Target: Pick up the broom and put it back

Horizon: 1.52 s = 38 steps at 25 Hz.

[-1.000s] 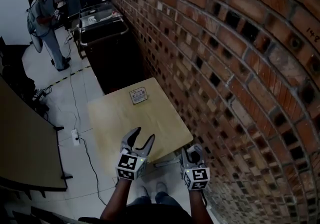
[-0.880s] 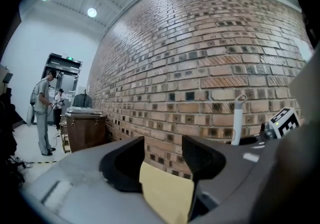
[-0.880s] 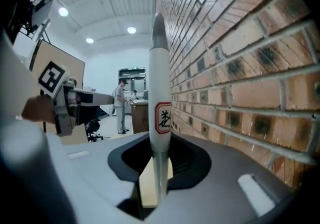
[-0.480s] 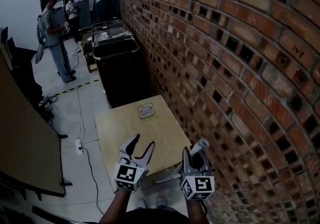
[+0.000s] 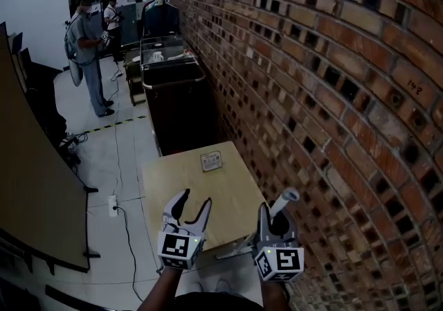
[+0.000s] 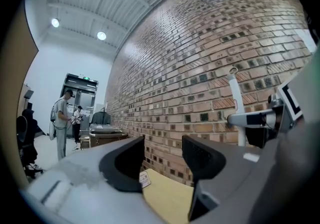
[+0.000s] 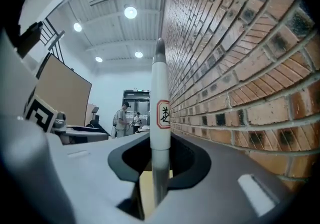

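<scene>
- Grasp made: the right hand-held gripper (image 5: 275, 211) is clenched on the broom (image 5: 284, 200). Its own view shows the white handle (image 7: 160, 113) pinched upright between the two jaws, with a red-edged label (image 7: 163, 114) just above them.
- The handle's grey tip stands above the gripper, close to the brick wall (image 5: 332, 95) on the person's right and just off the right edge of the bench (image 5: 173, 178).
- The broom's head shows in no view. It is below the gripper and out of frame, so I cannot tell whether it is clear of the floor (image 5: 118, 157).
- The left hand-held gripper (image 5: 195, 200) is released: its jaws stand apart with nothing between them, only the bench and wall beyond. It hovers over the near edge of the bench, apart from the broom, and takes no part in the hold.
- From the left gripper view the handle (image 6: 234, 103) shows upright in the other gripper, beside the wall.
- Judged state: the pick-up looks done, or nearly so, since the broom is firmly in one gripper and held upright.
- Left to do: carry it to its place and let go. No rack, hook or corner for it shows here, so I cannot say where it belongs; leaning it on the wall is one likely spot.
- The bench carries only a small card (image 5: 211, 161), well apart from both grippers and not in the way.
</scene>
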Each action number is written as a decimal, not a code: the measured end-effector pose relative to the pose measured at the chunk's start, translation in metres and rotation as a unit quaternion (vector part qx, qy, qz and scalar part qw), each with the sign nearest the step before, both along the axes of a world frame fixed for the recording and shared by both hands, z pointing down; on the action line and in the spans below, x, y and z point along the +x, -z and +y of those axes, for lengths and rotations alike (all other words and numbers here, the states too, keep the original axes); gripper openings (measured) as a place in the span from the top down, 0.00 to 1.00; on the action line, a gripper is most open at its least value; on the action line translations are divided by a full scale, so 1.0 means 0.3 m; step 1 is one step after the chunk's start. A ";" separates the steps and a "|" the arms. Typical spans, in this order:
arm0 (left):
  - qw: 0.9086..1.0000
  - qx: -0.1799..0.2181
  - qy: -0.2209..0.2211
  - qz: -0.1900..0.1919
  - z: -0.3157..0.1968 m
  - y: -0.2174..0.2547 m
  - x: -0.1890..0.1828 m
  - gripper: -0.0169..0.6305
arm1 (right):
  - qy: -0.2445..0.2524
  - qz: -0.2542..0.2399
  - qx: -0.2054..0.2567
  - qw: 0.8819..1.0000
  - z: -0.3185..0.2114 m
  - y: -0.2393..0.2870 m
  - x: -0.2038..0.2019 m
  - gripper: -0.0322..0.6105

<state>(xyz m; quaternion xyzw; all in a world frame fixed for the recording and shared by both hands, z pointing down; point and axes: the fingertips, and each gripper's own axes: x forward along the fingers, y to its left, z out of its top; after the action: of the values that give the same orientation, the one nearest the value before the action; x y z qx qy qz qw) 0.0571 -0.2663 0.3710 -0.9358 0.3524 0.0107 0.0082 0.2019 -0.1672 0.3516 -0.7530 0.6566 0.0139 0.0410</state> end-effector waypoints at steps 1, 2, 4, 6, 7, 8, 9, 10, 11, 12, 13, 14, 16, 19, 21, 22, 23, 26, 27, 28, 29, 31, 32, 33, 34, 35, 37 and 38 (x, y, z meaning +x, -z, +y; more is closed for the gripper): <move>1.000 0.001 0.001 0.001 0.002 0.004 -0.006 0.61 | 0.004 0.001 0.001 1.000 -0.003 0.004 -0.008 0.82; 1.000 0.001 0.001 0.002 0.004 0.009 -0.011 0.61 | 0.008 0.000 0.002 1.000 -0.007 0.004 -0.015 0.82; 1.000 0.003 -0.001 0.002 0.009 0.015 -0.015 0.61 | 0.013 -0.002 0.000 1.000 -0.014 -0.001 -0.030 0.82; 1.000 0.004 -0.003 0.002 0.012 0.016 -0.017 0.61 | 0.016 -0.001 -0.003 1.000 -0.018 -0.005 -0.043 0.82; 1.000 0.003 -0.003 0.003 0.013 0.017 -0.019 0.61 | 0.018 -0.001 -0.004 1.000 -0.020 -0.006 -0.049 0.82; 1.000 0.003 -0.003 0.003 0.012 0.017 -0.022 0.61 | 0.018 -0.001 -0.005 1.000 -0.021 -0.006 -0.054 0.82; 1.000 0.003 -0.003 0.003 0.011 0.017 -0.024 0.61 | 0.018 -0.003 -0.007 1.000 -0.022 -0.007 -0.056 0.82; 1.000 0.003 -0.003 0.002 0.011 0.017 -0.025 0.61 | 0.018 -0.003 -0.007 1.000 -0.022 -0.008 -0.058 0.82; 1.000 0.004 -0.003 0.002 0.012 0.019 -0.025 0.61 | 0.018 -0.002 -0.008 1.000 -0.022 -0.009 -0.058 0.82; 1.000 0.005 -0.003 0.003 0.013 0.022 -0.024 0.61 | 0.018 -0.001 -0.007 1.000 -0.022 -0.011 -0.059 0.82; 1.000 0.006 -0.004 0.004 0.015 0.025 -0.022 0.61 | 0.019 -0.001 -0.007 1.000 -0.021 -0.013 -0.059 0.82; 1.000 0.008 -0.005 0.005 0.016 0.027 -0.019 0.61 | 0.018 -0.002 -0.008 1.000 -0.019 -0.017 -0.060 0.82; 1.000 0.010 -0.011 0.003 0.023 0.026 -0.012 0.61 | 0.017 -0.006 -0.010 1.000 -0.013 -0.024 -0.060 0.82; 0.998 0.028 -0.043 -0.020 0.052 0.018 0.013 0.61 | 0.018 -0.004 -0.010 1.000 -0.006 -0.023 -0.060 0.82; 0.998 0.027 -0.050 0.006 0.066 0.041 0.023 0.61 | 0.016 -0.005 -0.010 1.000 -0.002 -0.023 -0.058 0.82; 0.998 0.020 -0.050 0.020 0.066 0.048 0.024 0.61 | 0.015 -0.005 -0.011 1.000 0.000 -0.023 -0.057 0.82; 0.998 0.014 -0.050 0.025 0.064 0.047 0.025 0.61 | 0.014 -0.005 -0.012 1.000 0.001 -0.025 -0.057 0.82; 0.999 0.010 -0.044 0.020 0.055 0.035 0.023 0.61 | 0.012 -0.006 -0.015 1.000 0.006 -0.033 -0.055 0.82; 0.999 0.009 -0.043 0.020 0.053 0.033 0.022 0.61 | 0.011 -0.007 -0.016 1.000 0.008 -0.036 -0.053 0.82; 0.999 0.010 -0.042 0.019 0.053 0.032 0.022 0.61 | 0.009 -0.008 -0.017 1.000 0.009 -0.039 -0.050 0.82; 0.999 0.011 -0.041 0.018 0.052 0.031 0.023 0.61 | 0.008 -0.007 -0.018 1.000 0.010 -0.040 -0.047 0.82; 0.999 0.010 -0.042 0.017 0.053 0.028 0.026 0.61 | 0.007 -0.002 -0.017 1.000 0.012 -0.039 -0.043 0.82; 0.999 0.009 -0.042 0.017 0.054 0.027 0.028 0.61 | 0.007 0.000 -0.017 1.000 0.013 -0.039 -0.041 0.82; 0.999 0.009 -0.043 0.017 0.054 0.026 0.029 0.61 | 0.006 0.000 -0.017 1.000 0.015 -0.039 -0.039 0.82; 0.999 0.009 -0.043 0.016 0.054 0.025 0.031 0.61 | 0.004 -0.001 -0.017 1.000 0.016 -0.040 -0.037 0.82; 0.999 0.008 -0.043 0.015 0.055 0.025 0.032 0.61 | 0.002 -0.004 -0.018 1.000 0.018 -0.042 -0.034 0.82; 0.999 0.008 -0.044 0.013 0.056 0.023 0.034 0.61 | 0.000 -0.004 -0.019 1.000 0.021 -0.044 -0.028 0.82; 0.999 0.008 -0.044 0.012 0.056 0.022 0.035 0.61 | -0.001 -0.002 -0.020 1.000 0.023 -0.045 -0.025 0.82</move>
<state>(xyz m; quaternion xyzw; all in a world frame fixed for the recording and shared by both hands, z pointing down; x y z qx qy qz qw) 0.0677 -0.2494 0.3645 -0.9501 0.3107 0.0257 0.0112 0.1943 -0.1603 0.3653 -0.7542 0.6560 -0.0007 0.0278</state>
